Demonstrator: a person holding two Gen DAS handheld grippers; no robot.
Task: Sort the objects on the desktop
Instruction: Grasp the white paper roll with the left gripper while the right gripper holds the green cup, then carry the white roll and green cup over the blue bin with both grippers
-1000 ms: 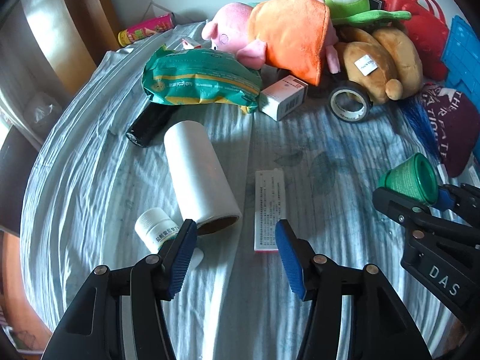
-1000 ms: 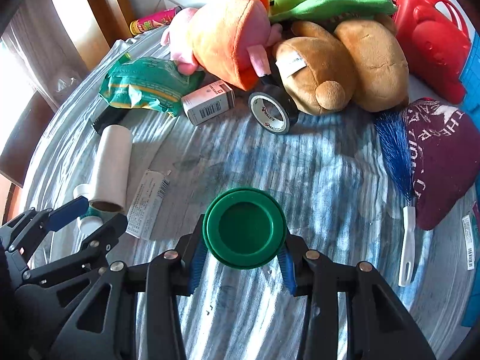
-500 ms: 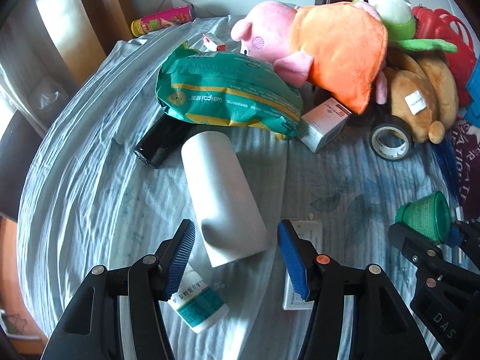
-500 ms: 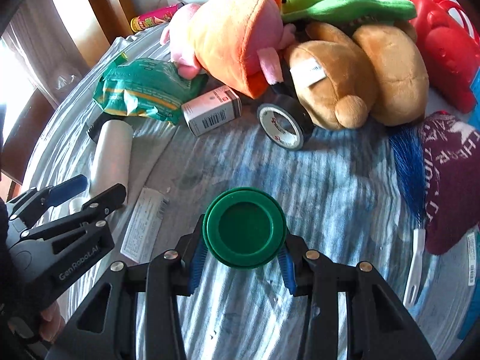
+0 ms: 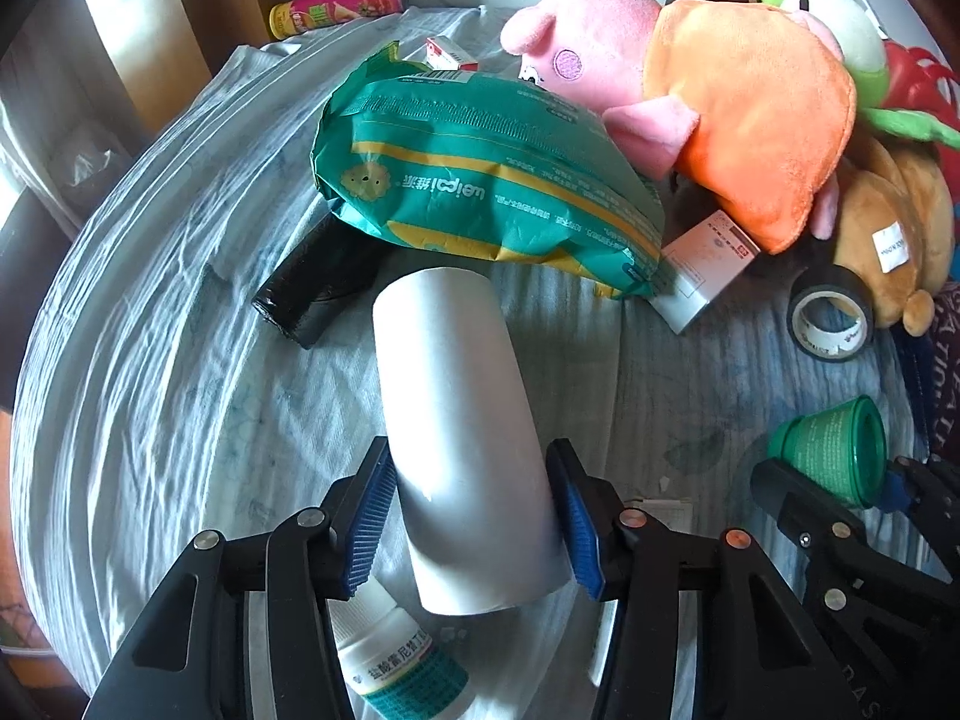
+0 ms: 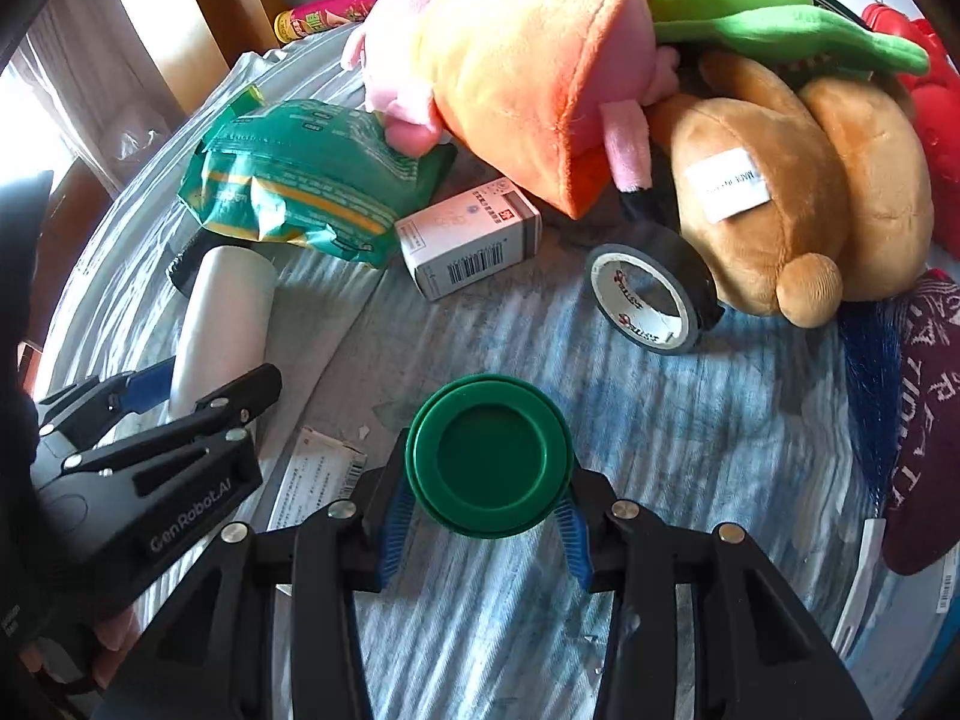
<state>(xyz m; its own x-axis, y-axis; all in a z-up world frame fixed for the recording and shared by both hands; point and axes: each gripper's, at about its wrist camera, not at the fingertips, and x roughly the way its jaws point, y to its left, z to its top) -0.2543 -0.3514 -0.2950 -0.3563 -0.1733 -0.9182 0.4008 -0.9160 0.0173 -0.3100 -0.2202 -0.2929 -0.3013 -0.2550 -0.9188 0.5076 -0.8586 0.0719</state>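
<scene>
Right now your bench (image 5: 150,396), under a blue-white cloth, carries a pile of plush toys (image 6: 540,78) at the far side, with a green pack (image 5: 480,180) to their left. Nearer lies the white roll (image 5: 462,438); your left gripper (image 5: 474,516) straddles its near end, jaws closing, the blue pads just beside its sides. Your right gripper (image 6: 483,528) is clenched on the green cup (image 6: 489,456), held above the cloth, right of the roll.

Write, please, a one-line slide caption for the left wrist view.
Left gripper jaws closing around a white roll lying on the striped cloth.
</scene>
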